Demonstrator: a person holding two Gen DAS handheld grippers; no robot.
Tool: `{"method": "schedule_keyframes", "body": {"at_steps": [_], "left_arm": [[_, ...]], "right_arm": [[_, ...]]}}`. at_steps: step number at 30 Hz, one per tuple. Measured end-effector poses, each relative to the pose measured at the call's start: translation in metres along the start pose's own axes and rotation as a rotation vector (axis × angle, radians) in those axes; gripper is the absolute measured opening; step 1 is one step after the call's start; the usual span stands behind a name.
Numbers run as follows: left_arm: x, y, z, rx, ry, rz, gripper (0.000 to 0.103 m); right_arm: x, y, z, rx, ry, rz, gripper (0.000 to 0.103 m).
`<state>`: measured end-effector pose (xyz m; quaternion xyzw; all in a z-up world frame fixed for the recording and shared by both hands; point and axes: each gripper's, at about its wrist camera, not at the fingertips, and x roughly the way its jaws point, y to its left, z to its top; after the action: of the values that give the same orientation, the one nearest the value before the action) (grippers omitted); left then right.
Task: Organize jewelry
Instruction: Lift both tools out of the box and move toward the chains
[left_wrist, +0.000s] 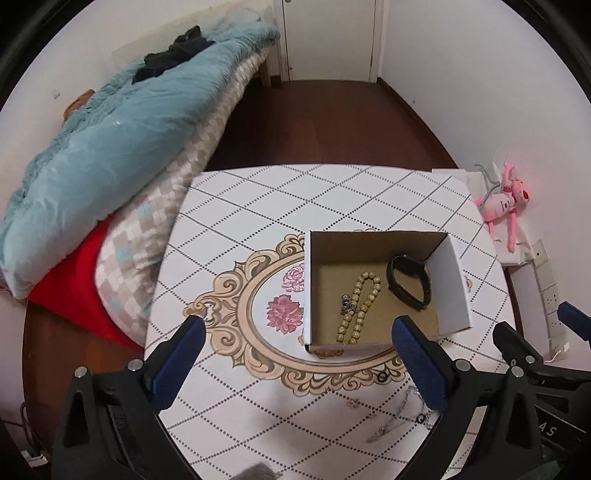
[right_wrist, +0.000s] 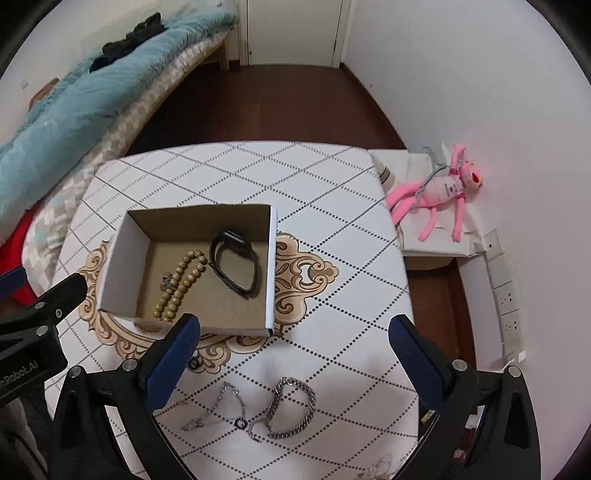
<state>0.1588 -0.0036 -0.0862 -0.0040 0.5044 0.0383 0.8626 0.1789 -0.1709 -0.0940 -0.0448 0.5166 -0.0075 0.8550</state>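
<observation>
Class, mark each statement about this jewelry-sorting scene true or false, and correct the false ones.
1. The bead bracelet lies inside the cardboard box. True.
2. The black wristband lies on the table outside the box. False: it lies in the box, beside the beads.
3. The thick silver chain bracelet is still on the table. True.
4. The right gripper is shut on a necklace. False: it is open and holds nothing.
5. The left gripper is open. True.
</observation>
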Motion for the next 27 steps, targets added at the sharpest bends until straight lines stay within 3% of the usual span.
{"method": "schedule_keyframes", "body": {"at_steps": [18,23,27], "left_arm": [[-0.086,0.005,-0.02,-0.009,-0.109,-0.031,0.103],[-0.08,0.007,-0.022,-0.025,-0.112,0.021,0.103],[-0.054,0.01,-0.033,-0.039,-0.058,0.029,0.103]], "right_arm": [[-0.109,-0.015,-0.022,0.069,-0.184,0.068,0.103],[-0.115,-0.019,-0.024,0.101,-0.187,0.095,0.103],[-0.089,-0.025,-0.032,0.127,-0.114,0.105,0.103]]}}
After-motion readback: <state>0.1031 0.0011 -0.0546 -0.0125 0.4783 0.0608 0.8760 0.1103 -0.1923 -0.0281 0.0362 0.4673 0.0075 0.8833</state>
